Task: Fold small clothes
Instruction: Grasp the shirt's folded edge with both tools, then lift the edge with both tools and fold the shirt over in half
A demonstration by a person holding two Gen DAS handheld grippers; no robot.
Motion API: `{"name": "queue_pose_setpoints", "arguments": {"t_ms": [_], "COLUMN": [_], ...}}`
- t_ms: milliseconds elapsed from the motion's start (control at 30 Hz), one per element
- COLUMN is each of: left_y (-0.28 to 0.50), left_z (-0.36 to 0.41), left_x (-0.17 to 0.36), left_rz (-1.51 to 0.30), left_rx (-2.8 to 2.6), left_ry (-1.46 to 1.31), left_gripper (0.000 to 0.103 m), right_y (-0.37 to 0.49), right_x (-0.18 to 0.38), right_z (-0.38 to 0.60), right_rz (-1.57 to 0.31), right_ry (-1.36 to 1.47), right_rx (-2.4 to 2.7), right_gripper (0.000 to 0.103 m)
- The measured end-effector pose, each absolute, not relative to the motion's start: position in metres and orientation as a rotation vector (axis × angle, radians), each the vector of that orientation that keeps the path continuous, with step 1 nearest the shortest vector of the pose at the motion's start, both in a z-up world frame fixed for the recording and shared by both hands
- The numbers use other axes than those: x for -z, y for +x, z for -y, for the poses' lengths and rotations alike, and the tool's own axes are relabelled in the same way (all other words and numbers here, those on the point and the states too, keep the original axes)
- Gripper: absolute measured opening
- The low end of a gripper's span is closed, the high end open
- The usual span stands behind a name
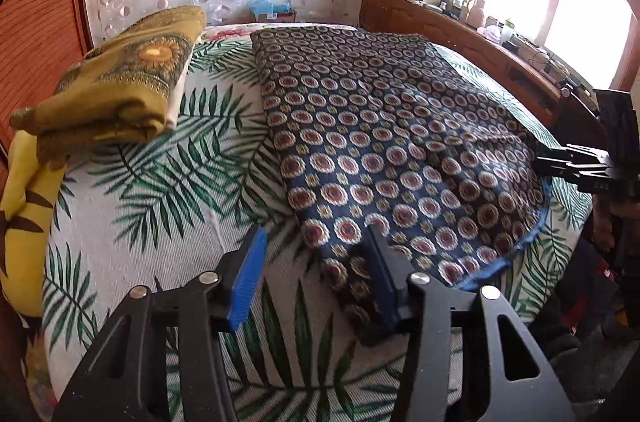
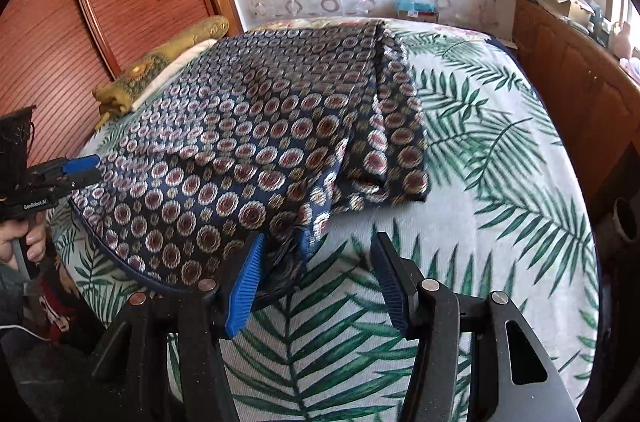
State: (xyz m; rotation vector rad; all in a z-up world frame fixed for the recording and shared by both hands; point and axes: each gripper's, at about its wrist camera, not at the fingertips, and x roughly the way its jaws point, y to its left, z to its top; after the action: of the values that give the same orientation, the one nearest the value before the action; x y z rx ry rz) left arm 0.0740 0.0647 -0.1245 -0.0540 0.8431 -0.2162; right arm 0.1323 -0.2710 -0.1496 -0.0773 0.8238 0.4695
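A navy cloth printed with red and cream rosettes lies spread on the palm-leaf bedspread. My left gripper is open low over the cloth's near left corner. That corner lies between the jaws, and the right finger rests over the fabric. In the right wrist view the same cloth has its right side folded over. My right gripper is open at the near right corner, with a tip of fabric beside its left pad. Each gripper shows in the other's view: the right gripper and the left gripper, held by a hand.
A folded mustard sunflower-print cloth sits on the bed's left side, above a yellow cloth. A wooden wardrobe stands behind the bed on the left. A cluttered wooden sideboard runs under the window on the right.
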Motion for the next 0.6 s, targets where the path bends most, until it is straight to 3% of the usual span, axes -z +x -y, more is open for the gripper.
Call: {"name": "queue_pose_setpoints", "arguments": {"t_ms": [133,233,333,400,433,600], "left_y": [0.067,0.062,0.059,0.058,0.058,0.055], "left_z": [-0.067,-0.066,-0.064,-0.062,-0.061,-0.062], "left_x": [0.127,0.127,0.128,0.128,0.128,0.102], "left_rz": [-0.847,-0.846,-0.847,-0.850,-0.854,-0.775], "left_rx": [0.226,0.242,0.254,0.276,0.295,0.313], "left_ry": [-0.089,-0.103,-0.109,-0.115,-0.127,-0.164], "left_gripper": [0.047,0.038,0.029,0.008,0.003,0.002], "right_y": [0.127,0.121,0.120,0.119,0.119,0.123], "right_x": [0.153,0.154,0.156,0.156,0.157,0.149], "right_z": [0.258,0.248,0.242,0.241,0.241,0.256], "right_rz": [-0.806,-0.791,-0.790,-0.785,-0.785,-0.766], "right_ry": [-0.110,-0.153,-0.161,-0.169,-0.164,-0.088], "right_rx": [-0.494,-0.489,-0.505,-0.512,-0.525,-0.616], "right_gripper": [0.056,0.043,0.021,0.014,0.008,0.003]}}
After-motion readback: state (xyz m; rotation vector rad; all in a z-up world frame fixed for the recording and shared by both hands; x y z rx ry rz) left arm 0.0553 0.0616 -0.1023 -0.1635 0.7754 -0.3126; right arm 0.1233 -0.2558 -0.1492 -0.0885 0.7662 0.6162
